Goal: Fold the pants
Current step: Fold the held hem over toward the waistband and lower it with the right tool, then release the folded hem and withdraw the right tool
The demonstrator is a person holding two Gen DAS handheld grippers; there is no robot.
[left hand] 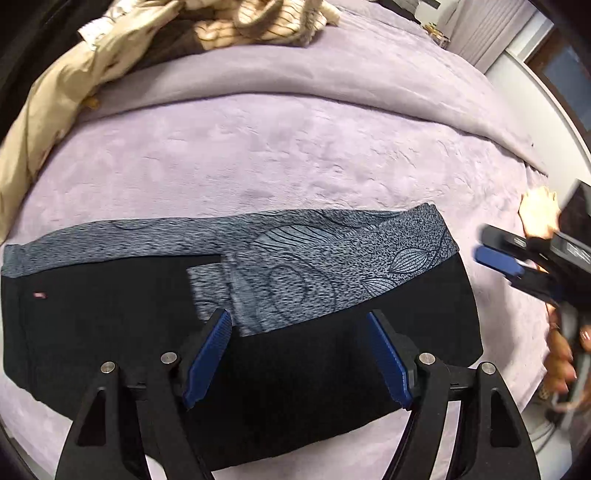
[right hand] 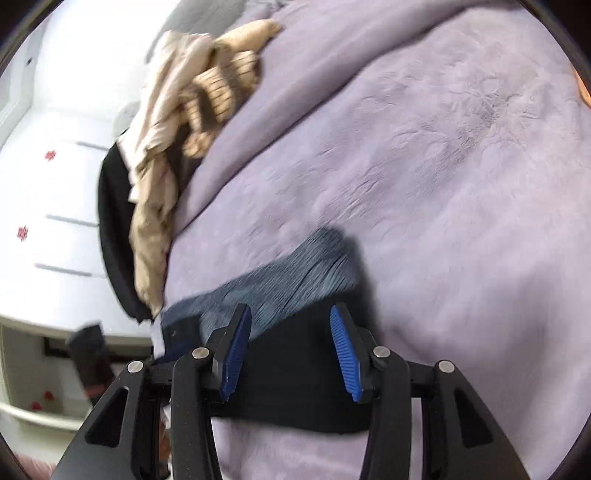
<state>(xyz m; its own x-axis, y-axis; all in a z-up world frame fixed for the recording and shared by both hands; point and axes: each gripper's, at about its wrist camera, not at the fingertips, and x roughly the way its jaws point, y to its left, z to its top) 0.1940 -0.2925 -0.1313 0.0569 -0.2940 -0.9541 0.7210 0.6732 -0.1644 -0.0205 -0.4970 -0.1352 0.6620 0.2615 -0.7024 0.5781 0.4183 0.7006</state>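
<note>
The pants (left hand: 258, 332) lie folded in a flat bundle on the lilac bed cover (left hand: 277, 155); they are black with a grey patterned band along the far edge. My left gripper (left hand: 297, 321) is open above the near middle of the bundle, holding nothing. In the left wrist view my right gripper (left hand: 495, 251) shows to the right of the bundle, off the cloth. In the right wrist view, which is blurred, the right gripper (right hand: 291, 317) is open above the black and grey end of the pants (right hand: 295, 369).
A heap of beige and striped clothes (left hand: 221, 26) with a dark garment lies at the far left of the bed, and also shows in the right wrist view (right hand: 177, 122). White drawers (right hand: 55, 184) stand beyond the bed's edge.
</note>
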